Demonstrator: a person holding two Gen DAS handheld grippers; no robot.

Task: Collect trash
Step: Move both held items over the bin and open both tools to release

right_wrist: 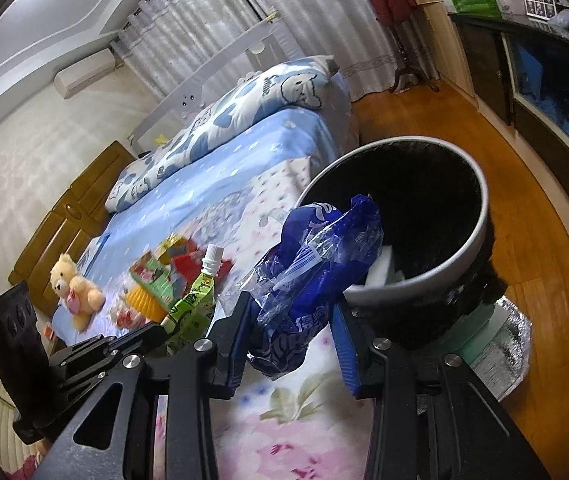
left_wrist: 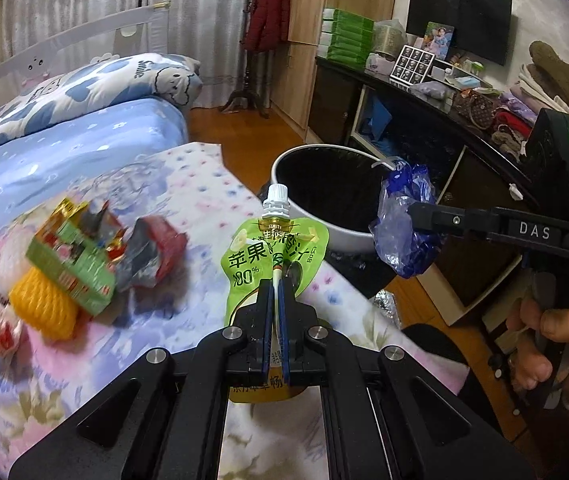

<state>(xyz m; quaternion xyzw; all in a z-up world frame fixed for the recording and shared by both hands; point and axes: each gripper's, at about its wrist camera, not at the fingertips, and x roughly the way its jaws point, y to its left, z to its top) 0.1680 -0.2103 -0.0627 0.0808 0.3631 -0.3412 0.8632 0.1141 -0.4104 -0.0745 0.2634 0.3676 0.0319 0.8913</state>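
We see the left gripper (left_wrist: 276, 280) clamped tight on a green juice pouch (left_wrist: 274, 256), its long axis upright, white cap toward twelve o'clock. Our right gripper (right_wrist: 290, 320), partly spread, pinches a crumpled blue plastic bag (right_wrist: 316, 264) just beside the trash bin (right_wrist: 480, 220) rim, at two o'clock from the pouch. Both point downward over the bed (left_wrist: 84, 184). A hand (left_wrist: 556, 340) grips the right handle.

Bin (left_wrist: 336, 216) on floor beside bed (left_wrist: 84, 152); wrappers (left_wrist: 84, 256) on bed.
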